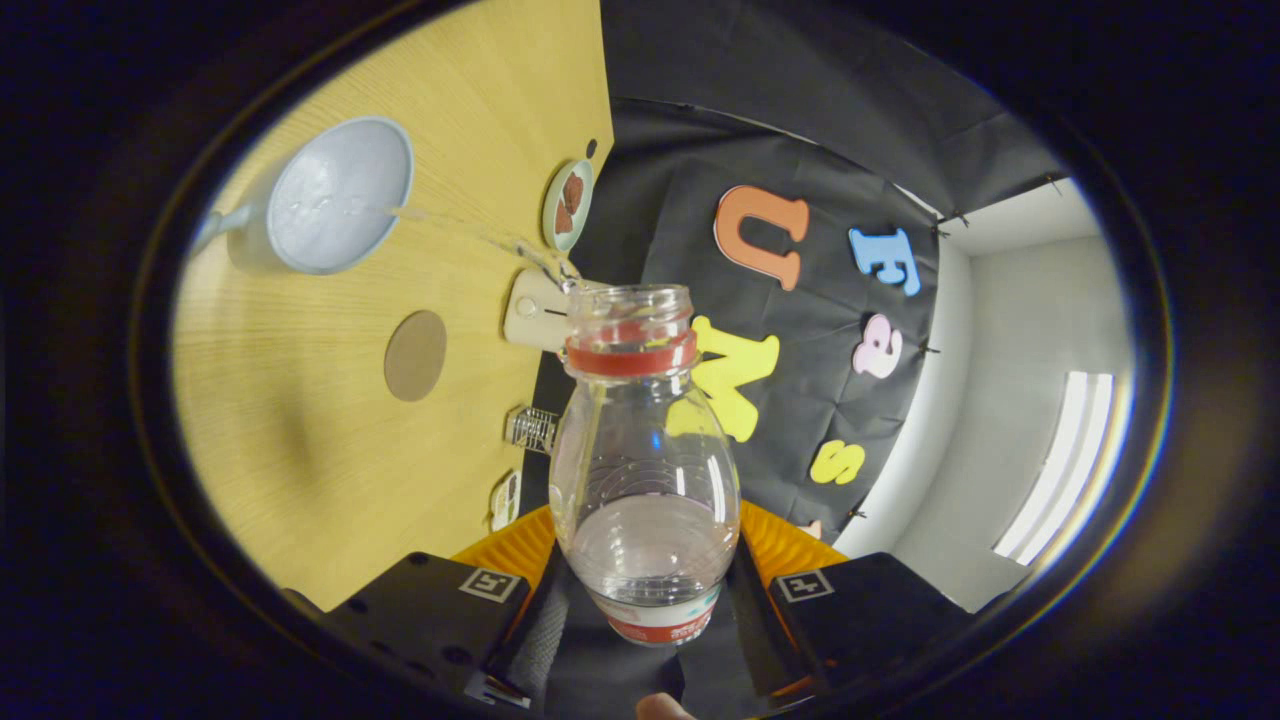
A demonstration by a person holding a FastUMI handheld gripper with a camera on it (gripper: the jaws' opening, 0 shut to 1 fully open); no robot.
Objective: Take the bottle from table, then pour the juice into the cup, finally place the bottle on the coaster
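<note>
Gripper view. Partly hidden or unclear: the bottle's (645,470) base and lower label sit down between the fingers and are cut off there; a fingertip (664,708) of the person shows at the very bottom, the rest of the hand out of sight. Several small items along the table's far edge are too small or skewed to identify: a pale rectangular object (535,310) just behind the bottle mouth, a small clear ridged item (531,429), and a whitish item (505,498) half covered by the bottle's side.

Surroundings: wooden table (330,480), seen rotated because the gripper is tipped over. On it, a pale blue cup (335,195) with a handle, well beyond the bottle mouth; a round brown coaster (415,355), bare, between cup and fingers; a small dish (568,205) holding reddish-brown pieces near the table edge. Black cloth wall and a white wall with a light strip lie beyond.

Gripper (645,590): fingers closed against both sides of the clear, uncapped bottle, gripping its lower body. The bottle is tilted, red neck ring toward the cup; a thin clear stream (470,232) arcs from its mouth into the cup. Some liquid is in the bottle.
</note>
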